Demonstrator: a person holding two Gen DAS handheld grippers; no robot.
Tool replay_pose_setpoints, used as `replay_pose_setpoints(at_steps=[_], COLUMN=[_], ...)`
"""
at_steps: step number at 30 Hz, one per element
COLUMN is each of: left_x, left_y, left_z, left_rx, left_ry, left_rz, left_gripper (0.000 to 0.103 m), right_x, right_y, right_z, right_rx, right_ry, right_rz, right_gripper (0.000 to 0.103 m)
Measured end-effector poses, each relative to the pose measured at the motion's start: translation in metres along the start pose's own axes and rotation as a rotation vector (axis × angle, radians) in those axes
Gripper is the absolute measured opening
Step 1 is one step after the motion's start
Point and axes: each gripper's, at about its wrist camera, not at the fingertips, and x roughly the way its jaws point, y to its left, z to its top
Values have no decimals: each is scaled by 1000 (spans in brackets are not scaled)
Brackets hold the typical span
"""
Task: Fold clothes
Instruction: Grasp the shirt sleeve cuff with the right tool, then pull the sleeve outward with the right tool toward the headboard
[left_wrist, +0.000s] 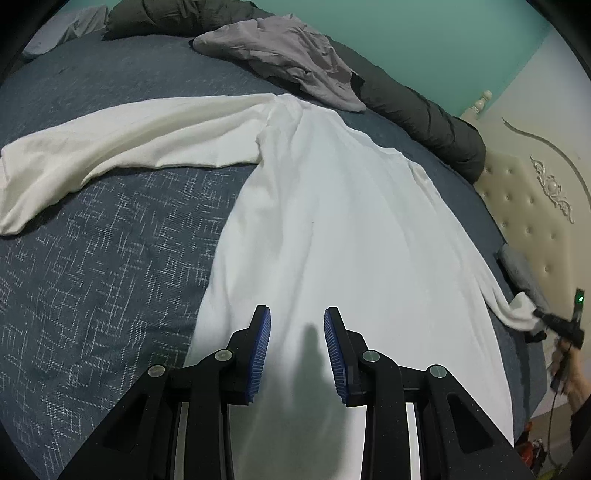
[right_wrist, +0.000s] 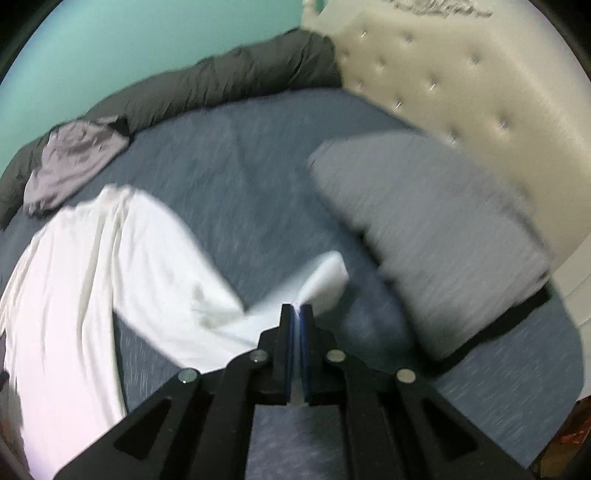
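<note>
A white long-sleeved shirt (left_wrist: 332, 221) lies spread on the blue bedspread (left_wrist: 110, 258), one sleeve (left_wrist: 110, 147) stretched out to the left. My left gripper (left_wrist: 297, 321) is open and empty just above the shirt's body. My right gripper (right_wrist: 296, 308) is shut on the cuff of the other sleeve (right_wrist: 325, 275) and holds it raised off the bed; it shows at the far right of the left wrist view (left_wrist: 539, 314). The shirt's body (right_wrist: 74, 277) lies to the left in the blurred right wrist view.
A crumpled grey-lilac garment (left_wrist: 295, 55) lies beyond the shirt, against a rolled dark duvet (left_wrist: 424, 114) along the far edge. A grey pillow (right_wrist: 424, 229) rests by the cream tufted headboard (right_wrist: 461, 92). A teal wall (left_wrist: 424, 44) is behind.
</note>
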Motion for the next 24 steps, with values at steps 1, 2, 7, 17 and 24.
replay_pose_setpoints(at_steps=[1,2,7,17,24], left_x=[-1,-2,-6,-2,1], left_y=[0,0,-3,-4,-3], left_z=[0,0,1,1,2], left_rx=[-1,-2,7,16,23], left_ry=[-2,-4,-15,-7,-2], left_rz=[-1,-1,-2,9,26], left_gripper=[33,33,33,33,33], right_x=[-5,-10,-37,-26,-18], right_y=[-5,-12,-44,-65,-90], right_z=[7,15,52,111,139], right_rx=[4,10,59,59,85], right_ry=[-15,-32,-126,-167,-182], right_rz=[-11,-21,-75,-166,-230], right_gripper=[3,3,3,3,3])
